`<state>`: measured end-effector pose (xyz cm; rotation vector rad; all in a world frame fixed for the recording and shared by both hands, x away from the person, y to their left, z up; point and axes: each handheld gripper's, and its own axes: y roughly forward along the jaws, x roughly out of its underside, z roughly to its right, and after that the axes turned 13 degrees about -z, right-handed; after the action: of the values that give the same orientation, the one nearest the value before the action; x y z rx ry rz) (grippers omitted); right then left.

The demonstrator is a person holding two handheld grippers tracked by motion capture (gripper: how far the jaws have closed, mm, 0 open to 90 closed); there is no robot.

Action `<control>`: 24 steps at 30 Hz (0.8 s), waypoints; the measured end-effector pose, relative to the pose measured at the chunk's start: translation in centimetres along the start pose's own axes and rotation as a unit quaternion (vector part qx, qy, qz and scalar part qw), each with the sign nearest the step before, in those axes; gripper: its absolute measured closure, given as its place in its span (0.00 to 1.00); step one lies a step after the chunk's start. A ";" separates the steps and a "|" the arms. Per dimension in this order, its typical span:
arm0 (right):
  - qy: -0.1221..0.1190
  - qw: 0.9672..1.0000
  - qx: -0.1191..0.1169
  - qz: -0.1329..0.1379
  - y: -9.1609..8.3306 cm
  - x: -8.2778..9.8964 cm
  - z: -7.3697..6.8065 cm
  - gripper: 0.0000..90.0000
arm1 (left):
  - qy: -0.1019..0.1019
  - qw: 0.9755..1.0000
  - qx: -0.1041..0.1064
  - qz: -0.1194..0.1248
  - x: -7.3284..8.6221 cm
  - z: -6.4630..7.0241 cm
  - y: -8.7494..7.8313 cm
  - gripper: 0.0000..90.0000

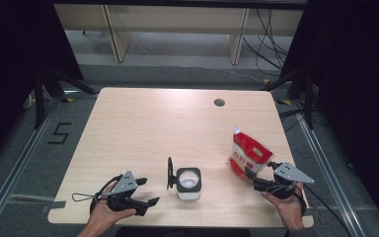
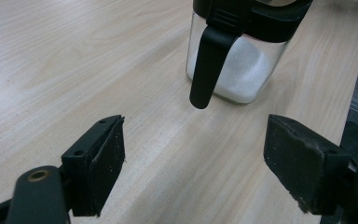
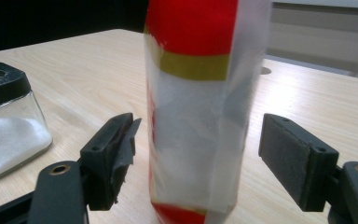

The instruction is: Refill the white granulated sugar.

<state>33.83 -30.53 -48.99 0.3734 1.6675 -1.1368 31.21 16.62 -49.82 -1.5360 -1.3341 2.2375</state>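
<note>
I see the red pouch [image 3: 198,107] upright on the tabletop [image 1: 143,133], long axis vertical, between my right gripper's [image 3: 198,158] spread fingers [image 3: 114,154], apparently untouched. Left gripper [image 2: 193,163] fingers apart, jar [image 2: 237,51] just ahead.

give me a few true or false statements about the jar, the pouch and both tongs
1. The jar has its lid flipped open. True.
2. The right tongs are shut on the pouch. False: the jaws stand open on either side of it, not touching.
3. The jar holds a white powder or grain. True.
4. The left tongs grip the jar's lid. False: they are open, short of the jar, holding nothing.
5. The pouch lies flat on the table. False: it stands upright.
</note>
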 end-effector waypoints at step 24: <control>0.000 0.999 0.033 -0.034 -3.3 0.5 -1.8 0.21 | -0.004 1.000 -0.003 0.003 0.0 -0.1 -0.1 0.22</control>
<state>30.21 -30.84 -47.77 0.3610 1.6550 -1.2446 31.28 16.75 -49.77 -1.5364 -1.3402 2.2467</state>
